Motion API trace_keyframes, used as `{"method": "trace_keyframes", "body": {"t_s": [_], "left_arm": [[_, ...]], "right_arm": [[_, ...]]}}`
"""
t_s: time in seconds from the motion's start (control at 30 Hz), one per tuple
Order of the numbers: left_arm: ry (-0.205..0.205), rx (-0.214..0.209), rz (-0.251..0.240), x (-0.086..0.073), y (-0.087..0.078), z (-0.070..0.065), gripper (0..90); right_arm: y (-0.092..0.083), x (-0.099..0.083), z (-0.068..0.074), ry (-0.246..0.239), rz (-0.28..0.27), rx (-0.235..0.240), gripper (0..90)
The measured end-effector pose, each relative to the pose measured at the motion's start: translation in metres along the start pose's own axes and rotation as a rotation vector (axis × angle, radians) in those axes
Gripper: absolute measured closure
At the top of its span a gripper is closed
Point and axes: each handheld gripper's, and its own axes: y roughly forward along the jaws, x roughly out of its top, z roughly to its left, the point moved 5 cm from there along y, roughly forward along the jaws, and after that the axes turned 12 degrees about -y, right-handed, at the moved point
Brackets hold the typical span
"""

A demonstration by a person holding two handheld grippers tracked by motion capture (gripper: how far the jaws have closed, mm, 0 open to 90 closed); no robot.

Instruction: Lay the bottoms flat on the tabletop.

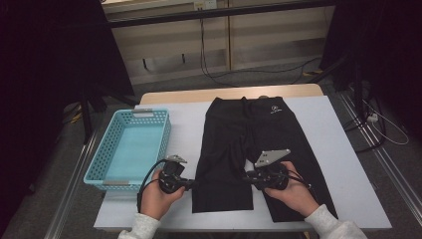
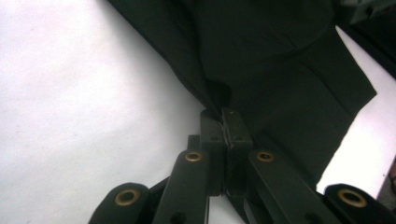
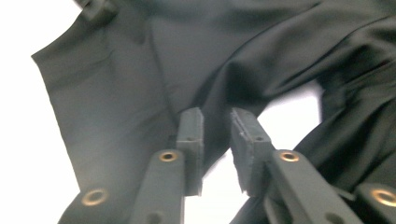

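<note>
Two grippers: on black shorts (image 1: 249, 149).
Left gripper (image 2: 225, 122): clamped on leg's outer edge.
Right gripper (image 3: 215, 128): jaws parted, gripping nothing.
Risk: one-sided lift likely bunches fabric.

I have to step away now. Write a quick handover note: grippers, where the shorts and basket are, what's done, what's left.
Left hand-held gripper: shut on the outer edge of the black shorts' left leg.
Right hand-held gripper: jaws slightly apart at that leg's inner edge; no grip yet.
Shorts lie flat on the white table, waistband at the far side.
Blue basket sits left of them, nothing in it.
Done: left grasp.
Left: probably close the right gripper, fold, put in the basket.
</note>
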Motion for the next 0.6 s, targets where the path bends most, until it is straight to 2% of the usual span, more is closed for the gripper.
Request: {"method": "trace_keyframes", "body": {"t_s": [0.07,0.17,0.27,0.37,0.4,0.47,0.53,0.6], "left_arm": [[-0.005,-0.002,-0.009,0.001,-0.002,0.001,89.1],[-0.008,0.011,-0.009,0.000,-0.004,0.004,89.0],[-0.013,0.006,-0.011,0.000,-0.003,0.004,89.0],[-0.018,0.004,-0.011,0.000,-0.003,0.005,89.0],[-0.019,0.005,-0.016,0.000,-0.003,0.005,89.0],[-0.017,0.002,-0.022,0.001,-0.005,0.004,89.0],[-0.012,0.002,-0.016,0.001,-0.005,0.004,89.0],[-0.012,0.003,-0.017,0.001,-0.004,0.004,89.0]], "right_arm": [[0.004,0.003,-0.003,0.013,-0.003,-0.024,72.4],[0.013,0.004,-0.007,0.025,0.004,-0.062,65.6],[0.021,0.005,-0.005,0.040,0.011,-0.037,61.1],[0.029,0.004,-0.001,0.021,0.042,-0.036,61.9],[0.031,0.003,-0.001,0.019,0.049,-0.036,64.2],[0.030,0.003,-0.002,0.026,0.047,-0.029,76.0],[0.029,0.001,-0.006,0.037,0.056,-0.044,85.3],[0.027,-0.001,-0.008,0.052,0.054,-0.032,90.0]]}}
